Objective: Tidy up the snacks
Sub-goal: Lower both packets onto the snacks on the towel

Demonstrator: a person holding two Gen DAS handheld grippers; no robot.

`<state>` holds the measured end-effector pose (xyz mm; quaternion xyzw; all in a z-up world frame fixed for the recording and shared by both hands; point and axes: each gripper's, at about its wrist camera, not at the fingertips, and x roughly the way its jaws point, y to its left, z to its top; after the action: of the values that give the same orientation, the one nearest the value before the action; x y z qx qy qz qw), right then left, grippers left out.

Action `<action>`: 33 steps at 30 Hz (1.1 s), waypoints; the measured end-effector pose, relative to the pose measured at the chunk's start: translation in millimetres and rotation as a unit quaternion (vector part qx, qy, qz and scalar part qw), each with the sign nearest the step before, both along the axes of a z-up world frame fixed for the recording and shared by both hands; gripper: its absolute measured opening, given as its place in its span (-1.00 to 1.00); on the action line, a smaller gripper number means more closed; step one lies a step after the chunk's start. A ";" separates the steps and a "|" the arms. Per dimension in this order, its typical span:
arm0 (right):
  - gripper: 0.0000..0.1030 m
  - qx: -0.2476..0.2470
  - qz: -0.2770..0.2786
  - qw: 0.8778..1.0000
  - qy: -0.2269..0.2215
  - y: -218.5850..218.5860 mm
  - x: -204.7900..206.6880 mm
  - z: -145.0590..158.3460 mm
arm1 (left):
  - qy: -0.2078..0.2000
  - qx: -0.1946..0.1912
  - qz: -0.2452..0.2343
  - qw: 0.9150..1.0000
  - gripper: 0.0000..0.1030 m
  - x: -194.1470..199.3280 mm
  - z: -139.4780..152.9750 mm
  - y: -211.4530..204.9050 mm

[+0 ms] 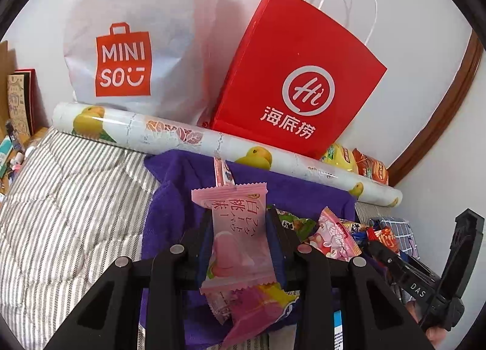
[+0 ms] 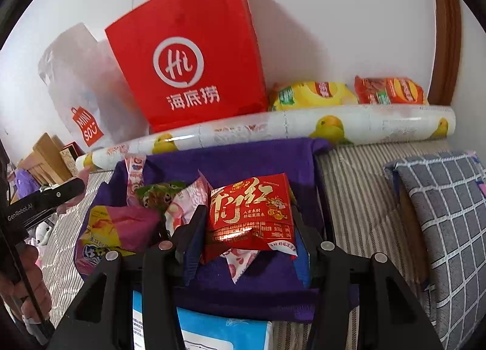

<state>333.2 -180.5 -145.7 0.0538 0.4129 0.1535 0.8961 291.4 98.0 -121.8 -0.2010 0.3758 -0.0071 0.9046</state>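
Both hands loaded! The left gripper is clenched on the pink pack, long axis running straight out along the jaws, top seal poking past the tips. The right gripper is grasping the red pack, lying crosswise between its jaws. Ahead of and below both sets of tips sits the purple cloth with the snack pile on it, left of the right jaws. Beyond stands the red bag; the right hand looks nearer it
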 end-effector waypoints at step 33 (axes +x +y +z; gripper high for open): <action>0.11 -0.034 0.005 0.999 0.041 5.9 8.9 -17.3 | 0.005 0.008 -0.028 1.000 -0.38 2.1 -5.2 -17.4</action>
<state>342.1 -174.6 -163.0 0.0274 0.4548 0.1410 0.8789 293.5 80.6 -127.0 -0.1831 0.3862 -0.0283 0.9036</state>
